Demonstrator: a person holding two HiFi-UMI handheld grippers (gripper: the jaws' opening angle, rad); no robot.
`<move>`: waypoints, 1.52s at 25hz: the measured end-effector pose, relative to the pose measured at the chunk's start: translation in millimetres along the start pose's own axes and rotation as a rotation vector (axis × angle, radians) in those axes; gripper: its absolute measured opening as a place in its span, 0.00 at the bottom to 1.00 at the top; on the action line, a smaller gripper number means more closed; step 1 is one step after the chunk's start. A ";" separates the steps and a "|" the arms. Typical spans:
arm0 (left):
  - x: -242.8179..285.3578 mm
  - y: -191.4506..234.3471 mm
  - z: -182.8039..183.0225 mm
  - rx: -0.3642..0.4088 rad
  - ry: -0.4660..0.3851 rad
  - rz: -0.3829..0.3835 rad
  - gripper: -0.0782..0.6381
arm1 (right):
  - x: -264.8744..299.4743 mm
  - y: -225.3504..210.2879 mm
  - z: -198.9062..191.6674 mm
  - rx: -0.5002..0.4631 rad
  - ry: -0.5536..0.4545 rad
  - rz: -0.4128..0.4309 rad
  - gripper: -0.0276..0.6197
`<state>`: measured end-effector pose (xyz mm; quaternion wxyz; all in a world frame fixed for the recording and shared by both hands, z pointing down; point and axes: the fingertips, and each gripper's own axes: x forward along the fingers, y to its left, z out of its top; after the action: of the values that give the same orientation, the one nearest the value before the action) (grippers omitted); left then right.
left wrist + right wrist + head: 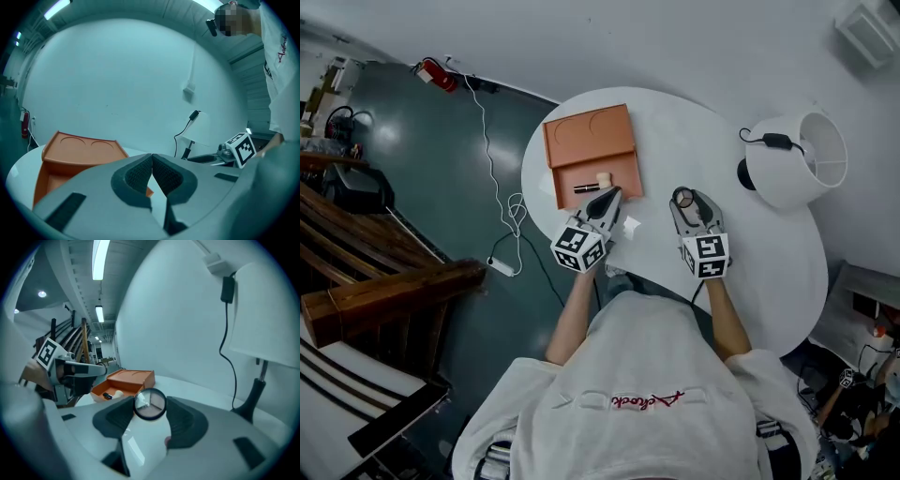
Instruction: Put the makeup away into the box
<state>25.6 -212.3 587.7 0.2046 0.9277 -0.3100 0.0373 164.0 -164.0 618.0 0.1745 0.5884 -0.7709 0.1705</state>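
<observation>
An orange box (592,155) lies open on the white round table (750,262), its lid tipped back. Inside it lie a dark lipstick (586,188) and a small beige piece (603,180). My left gripper (611,194) hovers at the box's near right corner, shut with its pads touching and nothing between them (152,160). To the right, my right gripper (683,199) is shut on a small round compact (150,404) with a clear lid, held a little above the table. From the right gripper view the box (125,380) is ahead and to the left.
A white table lamp (797,159) with a black cord stands on the table's right side, close to my right gripper. A white cable and power strip (502,265) trail over the dark floor at left. Wooden furniture (389,295) stands at lower left.
</observation>
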 end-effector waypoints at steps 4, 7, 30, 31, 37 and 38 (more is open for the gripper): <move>-12.9 1.8 0.7 -0.002 -0.013 0.025 0.12 | -13.5 18.3 -3.7 0.015 -0.010 0.028 0.40; -23.7 5.1 2.6 -0.003 -0.029 0.049 0.12 | -11.7 25.7 -1.3 0.012 -0.015 0.058 0.40; -184.0 102.5 4.7 -0.092 -0.190 0.415 0.12 | 84.9 184.7 32.2 -0.234 0.031 0.453 0.40; -185.9 104.6 4.2 -0.096 -0.193 0.419 0.12 | 88.0 188.3 31.9 -0.248 0.039 0.463 0.40; -190.5 116.6 1.9 -0.117 -0.199 0.426 0.12 | 115.2 199.8 29.9 -0.393 0.096 0.516 0.40; -190.7 118.1 1.2 -0.119 -0.199 0.427 0.12 | 120.9 200.9 29.3 -0.425 0.106 0.527 0.40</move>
<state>-197.7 -191.5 591.3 0.2149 0.8266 -0.5192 -0.0300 -62.0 -230.2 637.5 0.2831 0.3100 -0.9045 0.0756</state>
